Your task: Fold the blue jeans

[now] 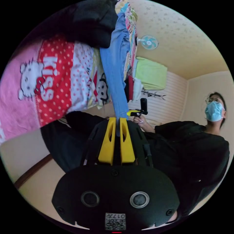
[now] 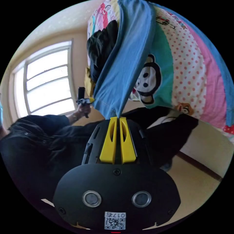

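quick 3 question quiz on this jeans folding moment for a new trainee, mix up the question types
1. True or false: the left hand-held gripper is open and clear of the blue jeans.
2. What lies under the jeans? A) patterned bedding B) wooden table C) bare floor
3. Fill in: the right hand-held gripper is shut on the ___.

Key: 1 false, its jaws are closed on the denim. 2 A, the patterned bedding. 3 blue jeans.

left tongs (image 1: 117, 120): jaws closed together | right tongs (image 2: 118, 118): jaws closed together
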Demonstrator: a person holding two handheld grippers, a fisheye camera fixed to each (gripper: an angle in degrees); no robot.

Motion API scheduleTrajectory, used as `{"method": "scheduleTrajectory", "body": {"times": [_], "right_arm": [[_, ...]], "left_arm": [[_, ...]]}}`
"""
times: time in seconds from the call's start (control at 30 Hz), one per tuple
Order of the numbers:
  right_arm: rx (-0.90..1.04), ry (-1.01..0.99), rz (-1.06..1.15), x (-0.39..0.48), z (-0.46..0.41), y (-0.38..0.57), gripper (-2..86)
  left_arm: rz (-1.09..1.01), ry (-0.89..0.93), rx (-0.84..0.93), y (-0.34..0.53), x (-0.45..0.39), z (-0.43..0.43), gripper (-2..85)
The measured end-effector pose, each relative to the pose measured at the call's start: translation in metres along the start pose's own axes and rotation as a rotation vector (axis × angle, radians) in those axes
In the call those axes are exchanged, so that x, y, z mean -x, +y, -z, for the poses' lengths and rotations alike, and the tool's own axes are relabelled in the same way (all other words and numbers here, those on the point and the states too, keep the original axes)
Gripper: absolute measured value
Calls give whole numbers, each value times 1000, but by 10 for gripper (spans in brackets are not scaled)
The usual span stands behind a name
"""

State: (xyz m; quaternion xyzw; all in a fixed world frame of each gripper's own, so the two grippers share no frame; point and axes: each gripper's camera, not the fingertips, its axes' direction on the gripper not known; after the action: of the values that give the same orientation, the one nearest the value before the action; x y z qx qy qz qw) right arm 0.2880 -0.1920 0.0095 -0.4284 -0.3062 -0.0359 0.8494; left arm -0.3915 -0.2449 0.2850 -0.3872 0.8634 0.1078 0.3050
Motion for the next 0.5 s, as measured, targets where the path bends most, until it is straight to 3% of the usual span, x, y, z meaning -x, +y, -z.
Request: {"method": "scheduleTrajectory", "body": {"times": [0.07, 0.23, 0.3, 0.43, 0.5], "right_arm": [[85, 61, -27, -11, -13, -1, 23], [249, -183, -123, -51, -41, -4, 22], [259, -171, -103, -55, -29, 2, 23], [103, -55, -152, -83, 54, 37, 33], [-11, 31, -183, -99, 104, 53, 40]], "left_arm": [[69, -75, -13, 13, 27, -14, -1], [280, -243, -59, 32, 96, -39, -3], [409, -398, -101, 35, 111, -45, 7], [507, -609, -98, 37, 111, -61, 58], [328, -599, -54, 14, 83, -94, 65]]}}
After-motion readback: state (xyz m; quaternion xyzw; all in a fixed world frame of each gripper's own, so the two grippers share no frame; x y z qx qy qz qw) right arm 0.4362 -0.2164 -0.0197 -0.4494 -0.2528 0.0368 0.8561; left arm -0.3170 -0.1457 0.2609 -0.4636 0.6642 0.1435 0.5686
